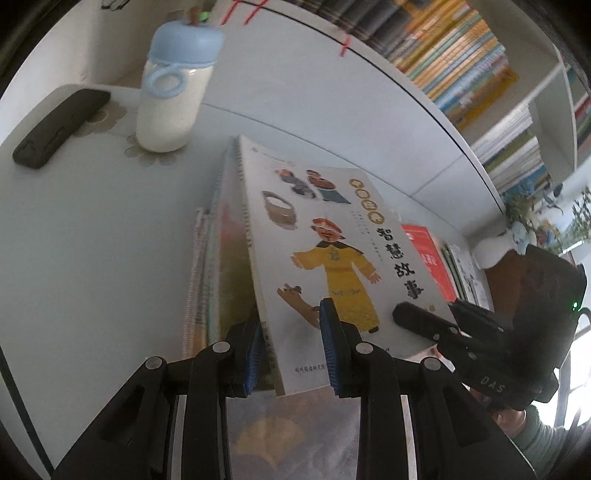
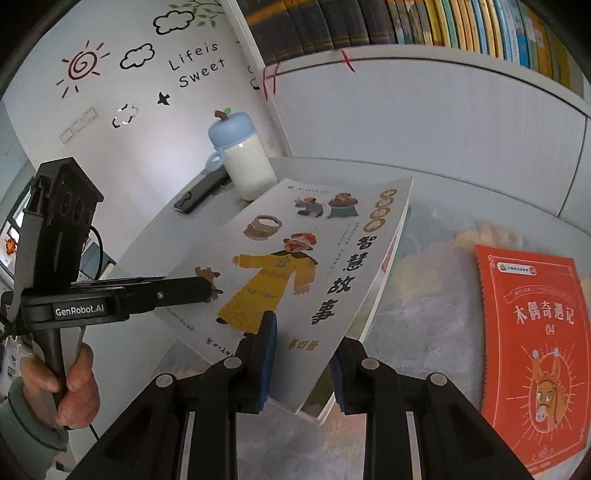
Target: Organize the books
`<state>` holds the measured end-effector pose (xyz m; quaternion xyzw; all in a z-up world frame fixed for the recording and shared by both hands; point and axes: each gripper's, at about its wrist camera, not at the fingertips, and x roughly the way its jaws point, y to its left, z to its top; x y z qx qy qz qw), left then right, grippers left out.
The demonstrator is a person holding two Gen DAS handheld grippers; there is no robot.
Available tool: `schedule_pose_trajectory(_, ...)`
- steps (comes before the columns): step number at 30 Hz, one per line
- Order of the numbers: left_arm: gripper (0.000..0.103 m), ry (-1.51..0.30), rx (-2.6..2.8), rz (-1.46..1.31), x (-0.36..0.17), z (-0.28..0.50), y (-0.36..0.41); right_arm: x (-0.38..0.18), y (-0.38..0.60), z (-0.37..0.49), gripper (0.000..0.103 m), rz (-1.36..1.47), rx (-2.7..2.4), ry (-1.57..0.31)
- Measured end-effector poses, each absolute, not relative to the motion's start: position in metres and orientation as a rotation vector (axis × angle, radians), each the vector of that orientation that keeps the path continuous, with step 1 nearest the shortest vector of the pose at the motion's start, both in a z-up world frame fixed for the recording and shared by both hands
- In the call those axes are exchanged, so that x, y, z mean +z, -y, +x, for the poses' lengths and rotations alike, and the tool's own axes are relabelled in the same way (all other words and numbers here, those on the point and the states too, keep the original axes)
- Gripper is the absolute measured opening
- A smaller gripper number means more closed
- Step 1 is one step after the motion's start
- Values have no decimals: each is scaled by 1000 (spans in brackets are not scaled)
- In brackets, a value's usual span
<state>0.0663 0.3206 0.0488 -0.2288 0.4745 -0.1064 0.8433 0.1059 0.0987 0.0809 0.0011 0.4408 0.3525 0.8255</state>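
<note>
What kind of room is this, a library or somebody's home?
Probably a child's study or reading corner at home. Shelves packed with colourful books run above the table, playful wall decals read "Life is Sweet", and a blue-capped bottle stands beside picture books.

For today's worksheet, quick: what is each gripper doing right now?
Left gripper: closed on the white picture book, at its near edge.
Right gripper: closed on the same book, at another edge.
</note>
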Motion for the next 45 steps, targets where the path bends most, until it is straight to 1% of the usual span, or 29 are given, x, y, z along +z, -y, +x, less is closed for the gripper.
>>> schedule_pose_trajectory(6, 25, -1003, -182, -515, 46, 59, -334, 69, -114, 109, 25, -16, 744, -968)
schedule_pose_trajectory(7, 27, -1003, -170, -509, 48, 57, -335, 67, -116, 109, 28, -18, 736, -977)
schedule_pose_trajectory(8, 27, -1005, -157, -501, 49, 53, -336, 64, -117, 110, 29, -15, 729, -992)
schedule_pose_trajectory(10, 27, -1009, -141, -479, 52, 47, -336, 62, -116, 113, 44, 20, 747, -1023)
schedule_pose_trajectory(11, 27, -1011, -131, -461, 56, 44, -333, 63, -113, 113, 48, 22, 748, -1038)
schedule_pose_trajectory(12, 27, -1014, -123, -450, 57, 42, -331, 63, -113, 113, 54, 10, 743, -1049)
schedule_pose_trajectory(16, 27, -1033, -106, -438, 62, 27, -331, 68, -93, 97, 55, 6, 721, -1072)
schedule_pose_trajectory(19, 27, -1045, -174, -498, 67, 13, -320, 67, -60, 75, 56, 44, 692, -1089)
schedule_pose_trajectory(25, 28, -1098, -277, -364, 82, -6, -248, 50, 36, 23, 56, 200, 561, -1168)
schedule_pose_trajectory(26, 33, -1110, -304, -345, 83, -8, -234, 49, 52, 16, 56, 228, 537, -1174)
schedule_pose_trajectory(28, 37, -1140, -356, -282, 87, -11, -196, 46, 88, 1, 56, 295, 477, -1180)
schedule_pose_trajectory(33, 39, -1150, -478, -169, 96, -21, -108, 47, 190, -33, 56, 501, 317, -1144)
schedule_pose_trajectory(34, 40, -1156, -506, -158, 98, -22, -90, 48, 210, -38, 56, 539, 285, -1134)
schedule_pose_trajectory(36, 45, -1159, -542, -134, 101, -24, -55, 55, 243, -44, 56, 591, 241, -1111)
schedule_pose_trajectory(38, 56, -1164, -579, -112, 104, -25, -18, 62, 282, -54, 56, 619, 190, -1076)
schedule_pose_trajectory(40, 64, -1160, -613, -104, 109, -26, 11, 71, 315, -61, 56, 615, 147, -1050)
schedule_pose_trajectory(45, 73, -1164, -670, -83, 116, -22, 81, 80, 384, -72, 57, 615, 70, -1023)
